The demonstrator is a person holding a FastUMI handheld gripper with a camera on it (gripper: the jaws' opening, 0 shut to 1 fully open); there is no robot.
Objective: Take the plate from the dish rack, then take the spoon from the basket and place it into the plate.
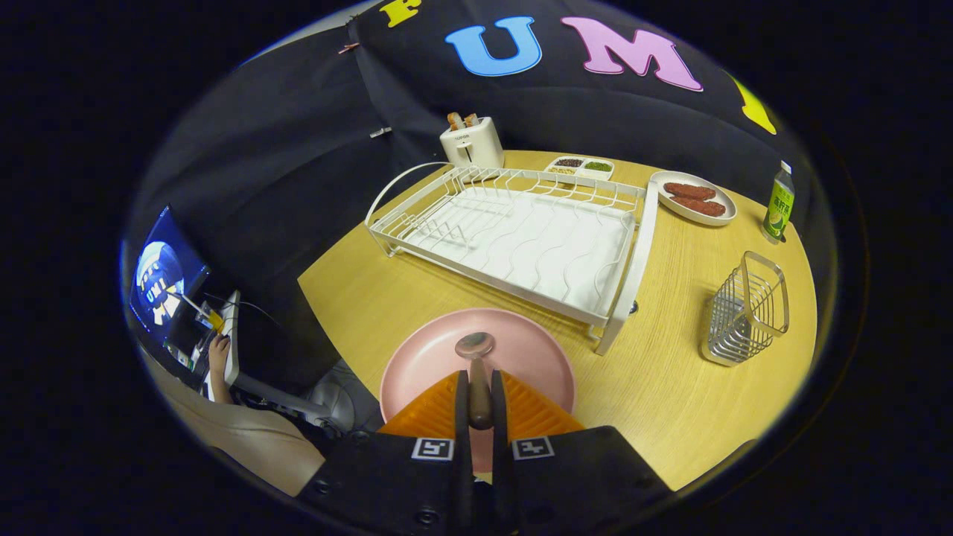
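Now the tool clamps the spoon by its handle, bowl hanging over the pink plate just ahead on the counter. Released too high, the spoon may bounce or slide off the rim.

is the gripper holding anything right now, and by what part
Yes: the gripper is shut on the spoon, both fingers pinching its handle. The spoon's bowl points ahead over the pink plate.

Gripper pointed fwd & down, fingers nearly together, both pressed on spoon handle.
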